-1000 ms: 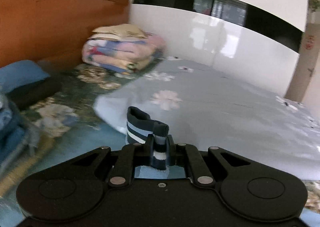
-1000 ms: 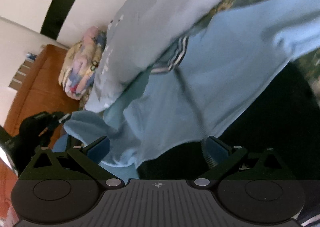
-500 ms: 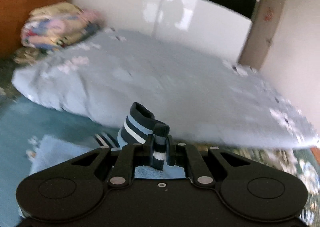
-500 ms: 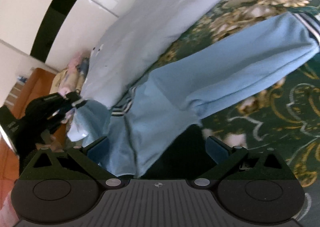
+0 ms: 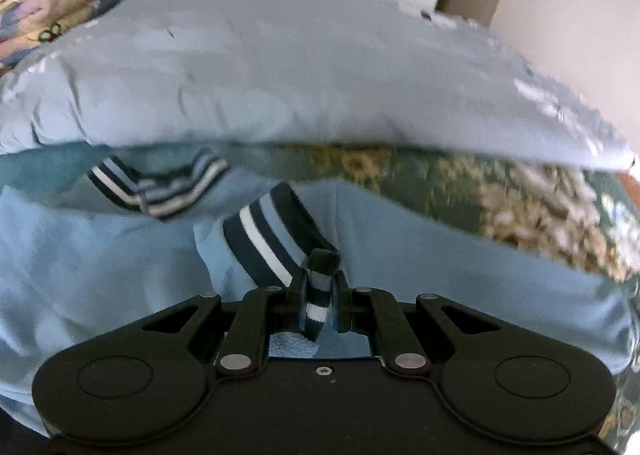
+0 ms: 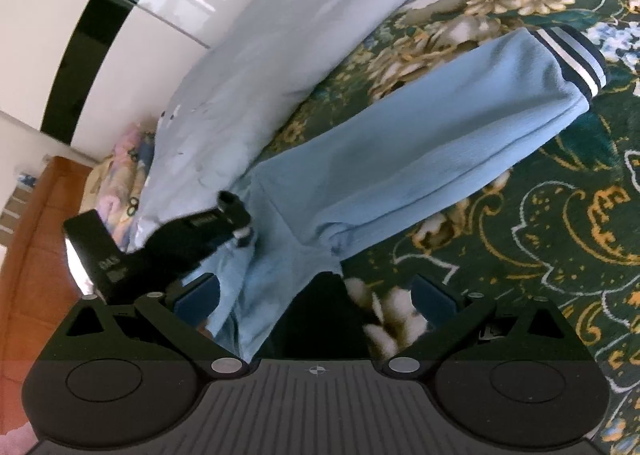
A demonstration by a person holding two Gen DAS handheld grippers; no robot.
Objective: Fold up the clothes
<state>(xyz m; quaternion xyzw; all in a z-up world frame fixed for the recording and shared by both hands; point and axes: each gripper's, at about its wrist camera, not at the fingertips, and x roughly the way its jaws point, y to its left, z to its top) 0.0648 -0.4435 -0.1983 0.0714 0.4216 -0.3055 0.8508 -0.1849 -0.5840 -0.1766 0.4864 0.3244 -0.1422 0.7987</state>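
A light blue sweatshirt with navy-and-white striped cuffs and collar lies on a green floral bedspread. My left gripper is shut on the striped cuff of one sleeve and holds it over the sweatshirt's chest, below the striped collar. In the right wrist view the other sleeve lies stretched out to the right, its cuff at the far end. My right gripper is open and empty above the sweatshirt's lower edge. The left gripper shows there too.
A pale grey-blue quilt lies just beyond the sweatshirt. Folded floral blankets are stacked at the far left by a wooden headboard. The green floral bedspread spreads to the right. White wardrobe doors stand behind.
My left gripper has swung down and right, carrying the cuff from above the bed onto the sweatshirt's chest. The right gripper has pulled back, and the garment now lies flatter with one sleeve stretched out.
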